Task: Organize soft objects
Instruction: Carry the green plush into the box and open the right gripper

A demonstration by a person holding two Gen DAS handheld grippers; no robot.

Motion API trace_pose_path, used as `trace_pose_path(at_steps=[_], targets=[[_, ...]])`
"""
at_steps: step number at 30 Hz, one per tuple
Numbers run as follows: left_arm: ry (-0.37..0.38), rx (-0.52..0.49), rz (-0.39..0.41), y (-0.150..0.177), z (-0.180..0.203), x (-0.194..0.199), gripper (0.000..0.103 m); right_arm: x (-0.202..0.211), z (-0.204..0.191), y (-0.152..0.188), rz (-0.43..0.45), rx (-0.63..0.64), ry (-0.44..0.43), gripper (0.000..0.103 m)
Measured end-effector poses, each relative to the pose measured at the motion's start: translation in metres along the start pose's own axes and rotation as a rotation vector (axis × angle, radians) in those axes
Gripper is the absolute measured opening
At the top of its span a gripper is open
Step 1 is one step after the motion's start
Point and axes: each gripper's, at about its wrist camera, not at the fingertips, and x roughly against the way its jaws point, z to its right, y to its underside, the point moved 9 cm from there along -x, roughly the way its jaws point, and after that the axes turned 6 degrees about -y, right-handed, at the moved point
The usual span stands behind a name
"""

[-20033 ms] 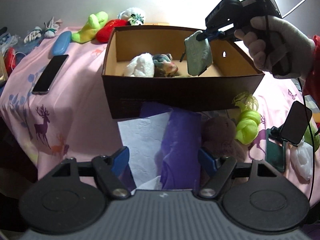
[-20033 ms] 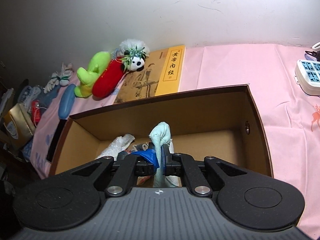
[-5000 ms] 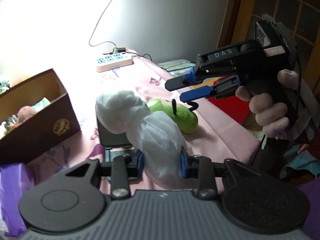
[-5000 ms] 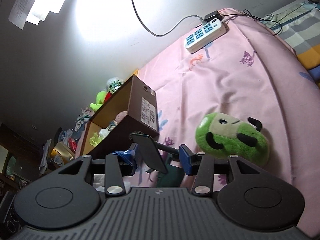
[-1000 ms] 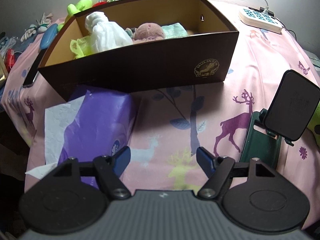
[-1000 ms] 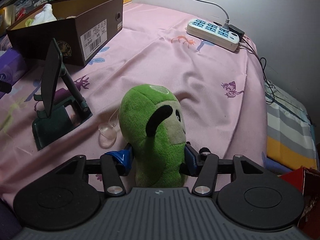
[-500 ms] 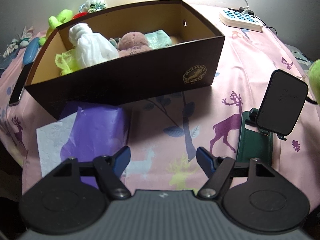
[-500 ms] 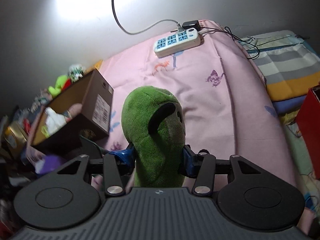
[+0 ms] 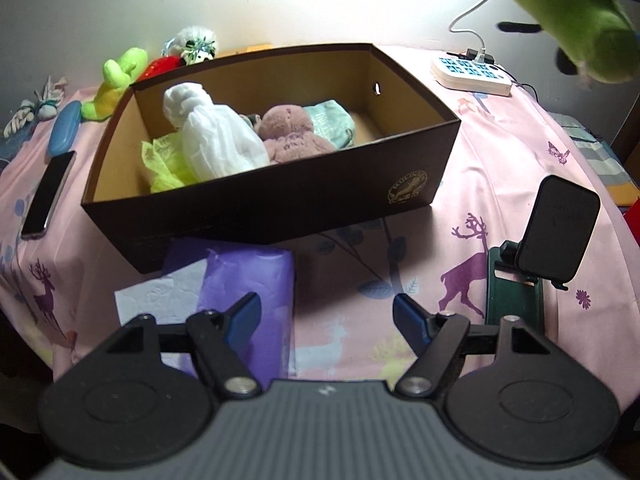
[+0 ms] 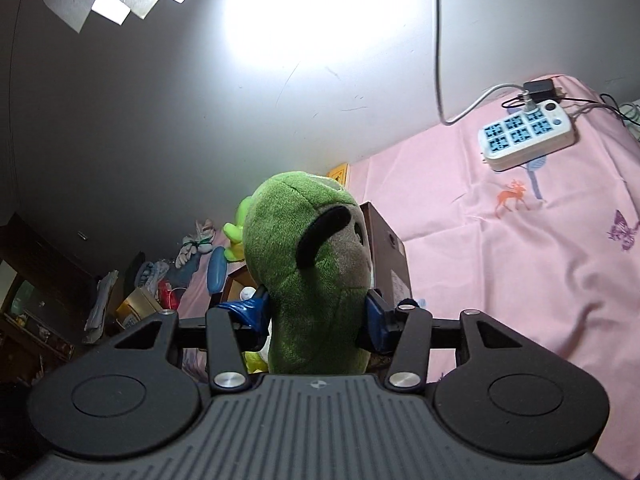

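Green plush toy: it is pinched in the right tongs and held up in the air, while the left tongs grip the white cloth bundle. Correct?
Not quite. The left tongs are open and empty in the left wrist view; the white cloth bundle lies in the brown box. The green plush toy is indeed pinched in the right tongs, aloft.

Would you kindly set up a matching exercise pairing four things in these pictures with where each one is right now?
Things:
1. green plush toy
2. white cloth bundle
3. purple tissue pack
4. power strip

Places:
A. on the pink cloth, in front of the box
B. inside the brown box
C. on the pink cloth near the wall, beyond the box
D. clamped in the right gripper, off the table

Pairs: 1-D, 2-B, 3-A, 4-C
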Motion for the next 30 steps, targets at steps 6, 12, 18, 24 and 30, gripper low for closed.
trace_pose_path(at_steps=[6,12,18,24,30], targets=[[-0.012,0.004,0.052,0.005,-0.027,0.016,0.075,-0.086,-0.015,0.002,-0.082,0.092,0.093,0.033],[-0.039,0.044,0.086,0.012,-0.065,0.030,0.076,-0.154,-0.003,0.021,-0.162,0.181,0.251,0.033],[-0.063,0.090,0.083,0.023,-0.094,0.035,0.076,-0.195,0.018,0.042,-0.227,0.263,0.428,0.034],[-0.058,0.109,0.078,0.025,-0.106,0.032,0.077,-0.211,0.020,0.057,-0.277,0.372,0.518,0.038],[-0.049,0.100,0.085,0.014,-0.105,0.028,0.078,-0.195,0.017,0.051,-0.273,0.311,0.486,0.040]])
